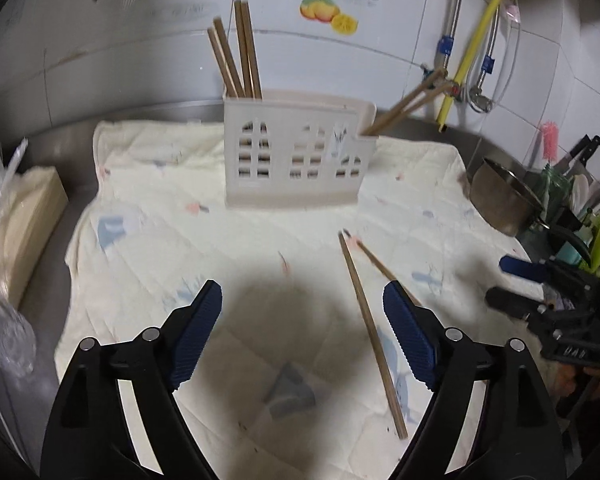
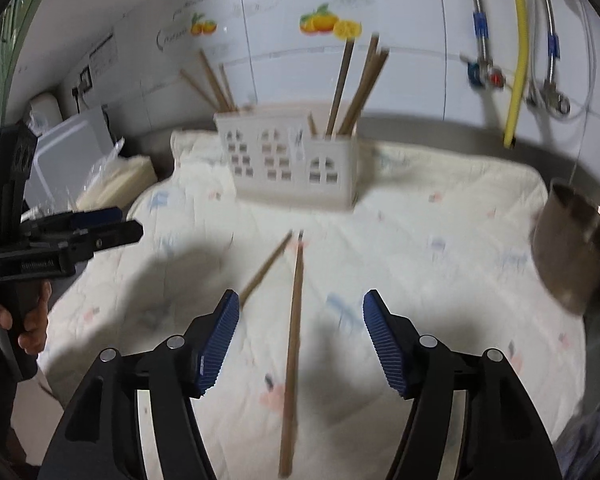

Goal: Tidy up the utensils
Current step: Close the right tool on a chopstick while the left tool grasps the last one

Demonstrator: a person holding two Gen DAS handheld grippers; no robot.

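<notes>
Chopsticks [image 2: 294, 332]: two left on the cloth [image 2: 440, 264], one lying between the open right tongs [image 2: 301, 312]. Left tongs [image 1: 302, 304] open, empty. Next, I'd guess: pinch it, carry it to the holder [image 2: 296, 160] ahead.

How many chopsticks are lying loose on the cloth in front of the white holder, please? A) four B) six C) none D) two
D: two chopsticks lie on the cloth, one chopstick running lengthwise between the right gripper's open jaws, the other chopstick angled off to its left; the rest stand in the white holder.
</notes>
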